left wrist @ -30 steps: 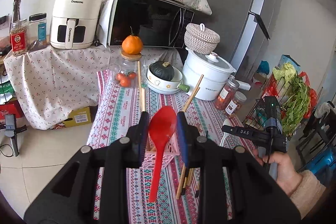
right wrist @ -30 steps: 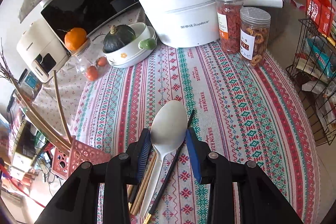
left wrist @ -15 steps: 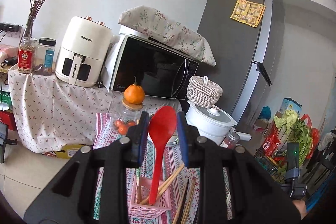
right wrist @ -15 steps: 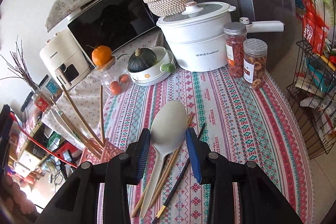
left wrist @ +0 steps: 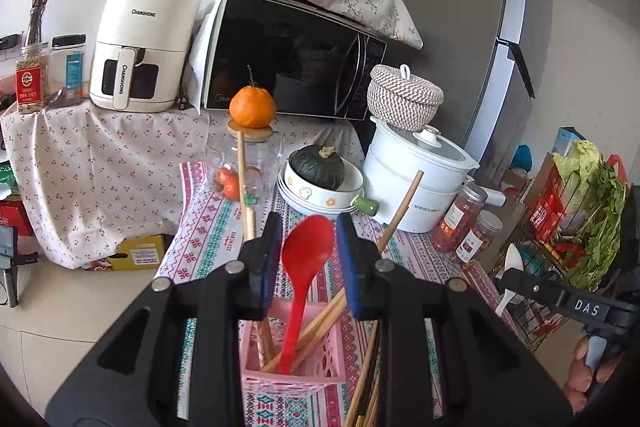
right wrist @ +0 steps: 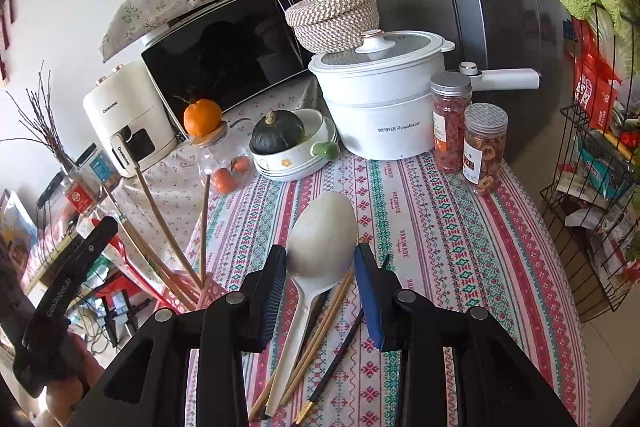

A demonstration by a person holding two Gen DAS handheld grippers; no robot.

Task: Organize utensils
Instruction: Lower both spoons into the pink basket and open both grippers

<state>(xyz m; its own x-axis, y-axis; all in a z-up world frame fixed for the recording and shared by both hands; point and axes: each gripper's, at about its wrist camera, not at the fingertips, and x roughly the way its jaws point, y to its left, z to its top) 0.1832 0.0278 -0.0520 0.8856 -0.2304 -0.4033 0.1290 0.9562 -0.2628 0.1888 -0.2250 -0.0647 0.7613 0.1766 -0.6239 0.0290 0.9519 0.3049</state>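
Observation:
My left gripper (left wrist: 308,247) is shut on a red spoon (left wrist: 306,255). The spoon's handle reaches down into the pink slotted basket (left wrist: 294,375), which holds several wooden chopsticks (left wrist: 248,203). My right gripper (right wrist: 320,267) is shut on a white spoon (right wrist: 322,231) and holds it above the patterned tablecloth (right wrist: 440,227). Wooden chopsticks (right wrist: 320,327) and a dark chopstick (right wrist: 340,355) lie on the cloth under the white spoon. The pink basket also shows in the right wrist view (right wrist: 208,295), at the left, beside the left gripper's body.
At the table's back stand a white electric pot (right wrist: 380,99), stacked bowls with a dark squash (right wrist: 280,135), a glass jar topped by an orange (right wrist: 204,119) and two spice jars (right wrist: 484,143). A microwave (left wrist: 292,55) and air fryer (left wrist: 140,47) sit behind. A wire rack (right wrist: 592,187) stands right.
The left gripper has tilted down again and lowered the red spoon's handle into the pink basket. The right gripper has lifted the white spoon higher and drawn back from the table.

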